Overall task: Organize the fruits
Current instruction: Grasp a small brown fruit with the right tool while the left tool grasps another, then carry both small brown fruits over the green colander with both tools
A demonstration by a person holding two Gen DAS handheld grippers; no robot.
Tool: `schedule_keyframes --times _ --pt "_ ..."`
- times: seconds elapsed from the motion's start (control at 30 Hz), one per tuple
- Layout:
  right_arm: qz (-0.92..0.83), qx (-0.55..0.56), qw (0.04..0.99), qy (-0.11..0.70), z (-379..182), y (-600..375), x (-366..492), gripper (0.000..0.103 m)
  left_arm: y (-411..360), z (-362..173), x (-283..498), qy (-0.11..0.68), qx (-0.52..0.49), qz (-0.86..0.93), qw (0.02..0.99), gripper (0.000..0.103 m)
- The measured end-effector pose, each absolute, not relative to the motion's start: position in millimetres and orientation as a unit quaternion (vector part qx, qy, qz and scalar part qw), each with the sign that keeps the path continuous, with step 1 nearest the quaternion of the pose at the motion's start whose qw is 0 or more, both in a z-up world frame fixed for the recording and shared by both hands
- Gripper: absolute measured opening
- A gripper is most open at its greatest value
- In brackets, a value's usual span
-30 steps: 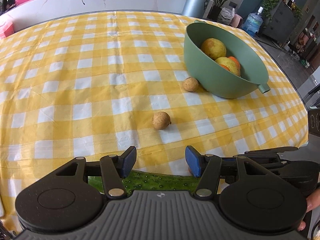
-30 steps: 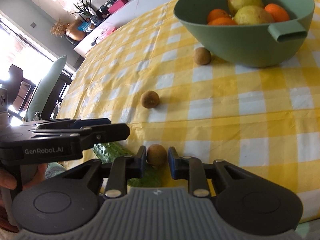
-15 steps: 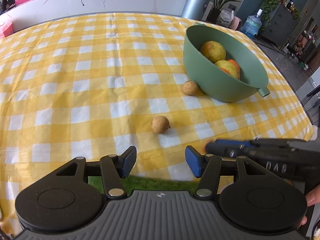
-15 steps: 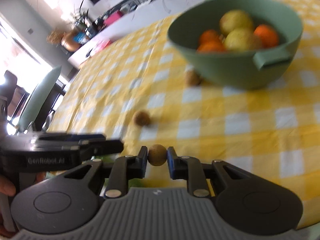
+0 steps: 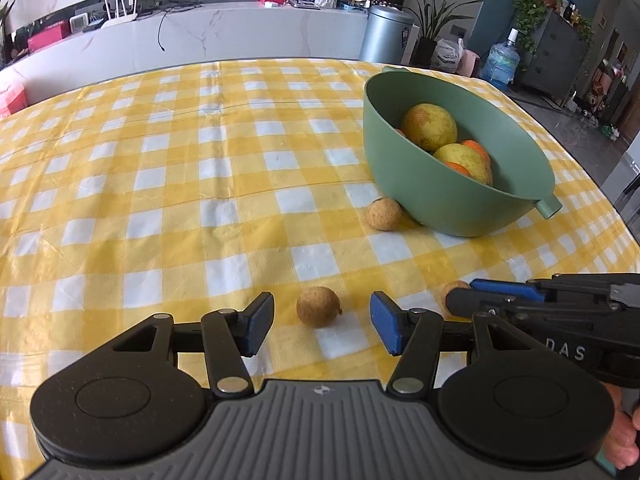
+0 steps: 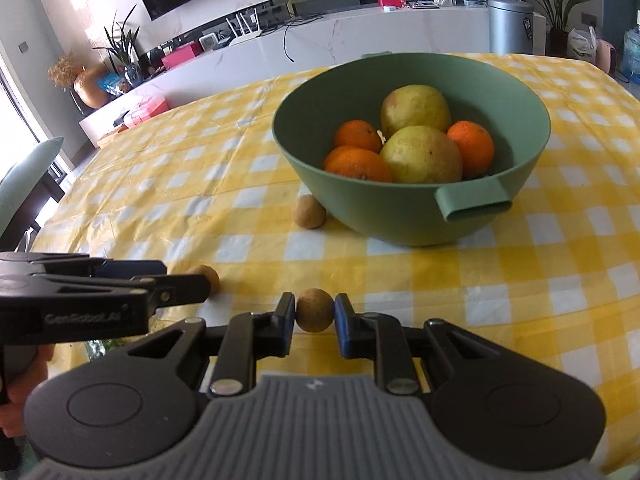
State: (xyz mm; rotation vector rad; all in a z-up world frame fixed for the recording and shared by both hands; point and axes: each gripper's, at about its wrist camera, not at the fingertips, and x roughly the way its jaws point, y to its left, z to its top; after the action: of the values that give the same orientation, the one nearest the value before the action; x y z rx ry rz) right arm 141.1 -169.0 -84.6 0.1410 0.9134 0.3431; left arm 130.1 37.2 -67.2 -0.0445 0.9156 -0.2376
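Longan [image 5: 318, 306] between closing left hand-held gripper [image 5: 321, 323] pads, untouched.

Both cameras sit just behind their own tongs and look forward and steeply down over the counter [image 5: 160, 184], close to its checked cloth. The left wrist view faces the far wall, with the green bowl [image 5: 420, 196] off to its right and the right tongs [image 5: 460, 298] reaching in from its lower right edge. The right wrist view sits lower and nearer the bowl [image 6: 384, 216], which is almost centred, and the left tongs [image 6: 200, 284] enter from its left edge. The two views share the bowl, the small brown fruit beside it [image 5: 384, 214] [image 6: 309, 211] and the far white ledge
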Motion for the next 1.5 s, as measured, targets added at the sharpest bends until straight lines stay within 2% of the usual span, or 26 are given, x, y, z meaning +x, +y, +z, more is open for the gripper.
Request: schedule_keyframes --times 0.3,0.53,0.63,1.17,1.5 --pt "0.165 0.064 0.875 0.451 -87.0 -166.7 138.8 0.017 35.6 -78.1 134.3 0.451 -0.016 -0.107 0.886 0.052" --pt "0.165 0.062 0.875 0.451 -87.7 -164.5 139.5 0.018 37.3 -79.3 134.3 0.457 -0.024 -0.112 0.882 0.034" --pt "0.165 0.062 0.875 0.451 -87.7 -164.4 139.5 0.017 37.0 -78.7 133.4 0.455 -0.026 -0.116 0.882 0.03" --pt "0.173 0.067 0.88 0.437 -82.2 -166.5 134.3 0.017 39.3 -62.4 121.4 0.434 -0.049 -0.124 0.891 0.03" --pt "0.163 0.043 0.914 0.369 -51.0 -183.6 118.8 0.017 24.2 -27.1 107.1 0.401 -0.079 -0.148 0.901 0.03"
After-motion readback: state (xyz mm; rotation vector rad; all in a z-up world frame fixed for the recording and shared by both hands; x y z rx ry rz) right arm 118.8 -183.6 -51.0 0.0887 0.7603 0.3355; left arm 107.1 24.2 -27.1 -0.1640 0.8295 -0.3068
